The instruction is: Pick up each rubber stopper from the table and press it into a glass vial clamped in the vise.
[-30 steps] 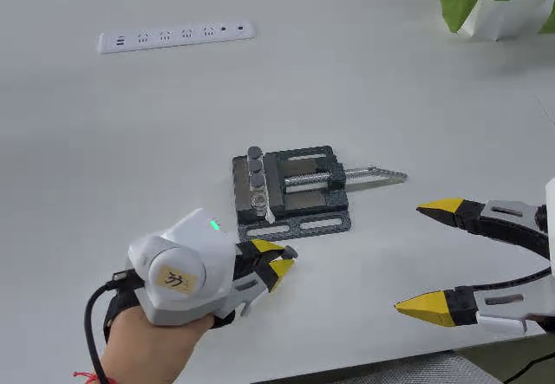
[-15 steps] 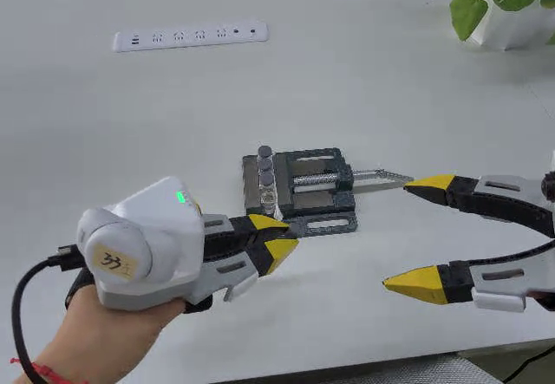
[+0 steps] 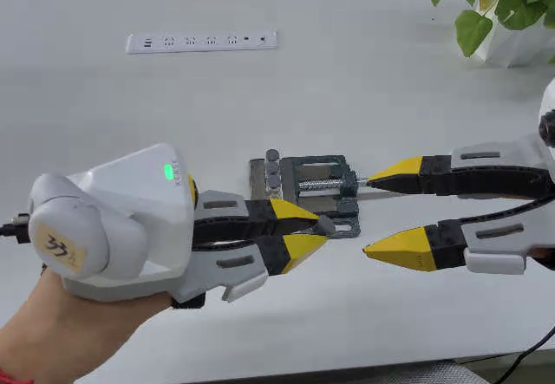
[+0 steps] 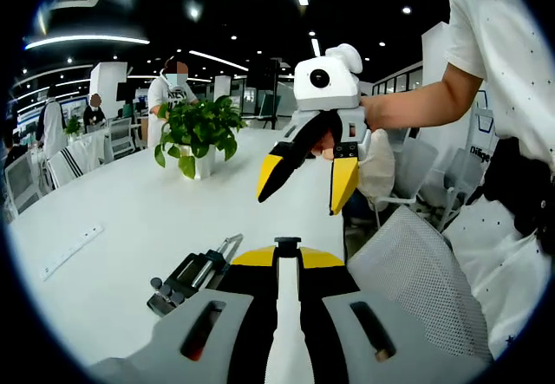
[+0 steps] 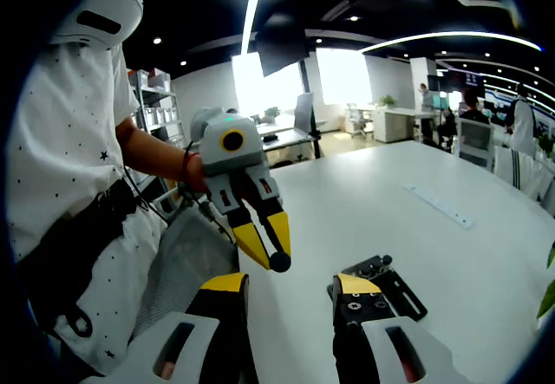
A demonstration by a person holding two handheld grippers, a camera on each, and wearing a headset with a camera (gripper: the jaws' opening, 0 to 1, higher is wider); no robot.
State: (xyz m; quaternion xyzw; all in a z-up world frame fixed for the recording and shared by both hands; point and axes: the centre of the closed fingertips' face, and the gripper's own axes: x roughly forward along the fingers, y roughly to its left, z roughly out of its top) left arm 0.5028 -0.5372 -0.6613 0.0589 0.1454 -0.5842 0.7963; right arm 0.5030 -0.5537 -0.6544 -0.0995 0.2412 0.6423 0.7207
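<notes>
My left gripper is raised above the table, shut on a small dark rubber stopper at its yellow tips. Behind it the black vise clamps a row of glass vials with dark stoppers in them; the row's near end is hidden by the left jaws. My right gripper hovers open just right of the stopper, in front of the vise's screw. The right gripper view shows the left gripper with the stopper at its tip. In the left gripper view the right gripper is open, above the vise.
A white power strip lies at the back of the white table, and a potted plant stands at the back right. The table's front edge runs just below the grippers. People stand far off in the room.
My left gripper has risen from the table and moved right with the stopper in its tips. My right gripper has moved left and up toward it, still open.
</notes>
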